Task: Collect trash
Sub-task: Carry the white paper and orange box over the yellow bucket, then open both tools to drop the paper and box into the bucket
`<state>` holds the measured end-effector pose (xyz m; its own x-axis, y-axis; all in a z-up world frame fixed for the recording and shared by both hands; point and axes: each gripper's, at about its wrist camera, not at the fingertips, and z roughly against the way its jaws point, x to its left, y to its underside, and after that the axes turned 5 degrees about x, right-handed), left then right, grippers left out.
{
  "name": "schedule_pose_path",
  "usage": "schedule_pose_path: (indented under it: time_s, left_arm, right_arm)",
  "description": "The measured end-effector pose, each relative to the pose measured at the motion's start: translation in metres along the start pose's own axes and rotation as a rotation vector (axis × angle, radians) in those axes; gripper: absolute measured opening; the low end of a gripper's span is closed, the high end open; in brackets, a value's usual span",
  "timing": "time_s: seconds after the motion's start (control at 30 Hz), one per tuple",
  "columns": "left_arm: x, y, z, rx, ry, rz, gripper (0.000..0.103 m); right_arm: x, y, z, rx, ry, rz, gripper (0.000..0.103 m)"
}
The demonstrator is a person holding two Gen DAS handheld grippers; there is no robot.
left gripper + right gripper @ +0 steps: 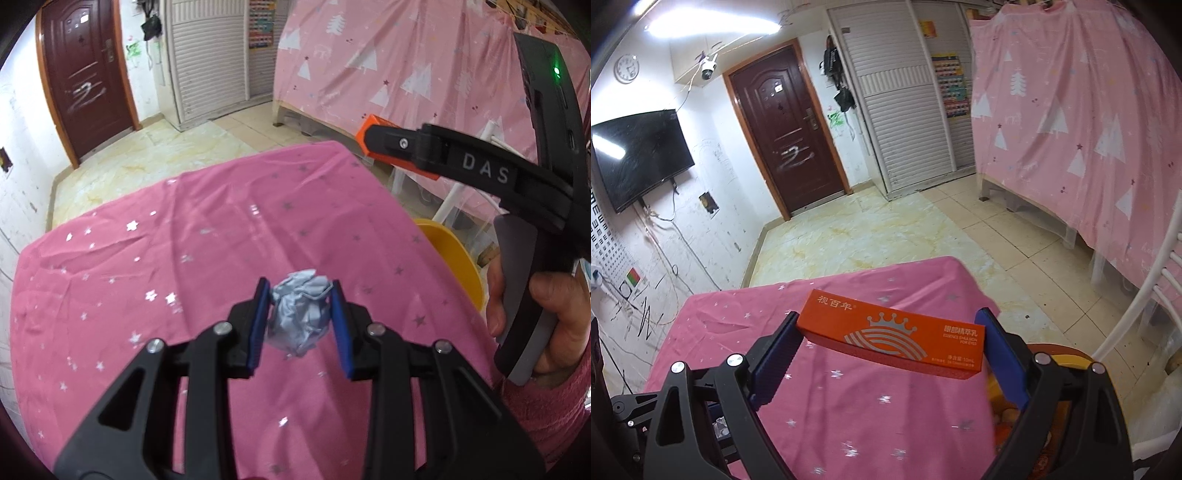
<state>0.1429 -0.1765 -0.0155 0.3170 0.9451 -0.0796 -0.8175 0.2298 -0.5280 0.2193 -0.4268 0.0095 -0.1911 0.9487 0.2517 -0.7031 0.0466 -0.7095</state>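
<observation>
In the left wrist view my left gripper (300, 290) is shut on a crumpled ball of pale grey paper (300, 314), held above the pink star-print tablecloth (155, 258). The right gripper (373, 138) crosses the upper right of that view with an orange box (365, 129) showing at its tip, a hand (554, 328) on its handle. From the right wrist view, my right gripper (889, 319) is shut on the long orange carton (890, 334), its blue pads pressing both ends. The carton hangs over the tablecloth (831, 406).
A yellow-rimmed bin (454, 254) stands beside the table's right edge; it also shows under the right gripper as the bin (1067, 354), with things inside. A white chair (1145, 295) stands at the right. Pink tree-print curtain (1071, 110), tiled floor (886, 229) and a dark door (786, 140) lie beyond.
</observation>
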Motion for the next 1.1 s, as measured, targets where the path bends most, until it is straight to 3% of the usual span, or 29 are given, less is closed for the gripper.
schedule_pose_path:
  time_s: [0.6,1.1]
  left_arm:
    - [-0.084,-0.030,-0.024,0.039,0.022,-0.161,0.031]
    - [-0.131,-0.044,-0.061,0.119,0.080,-0.210,0.031]
  right_arm:
    - [-0.089,0.023,0.035,-0.037,0.092,-0.123,0.086]
    - [-0.147,0.062,0.037,-0.003,0.152,-0.235,0.086]
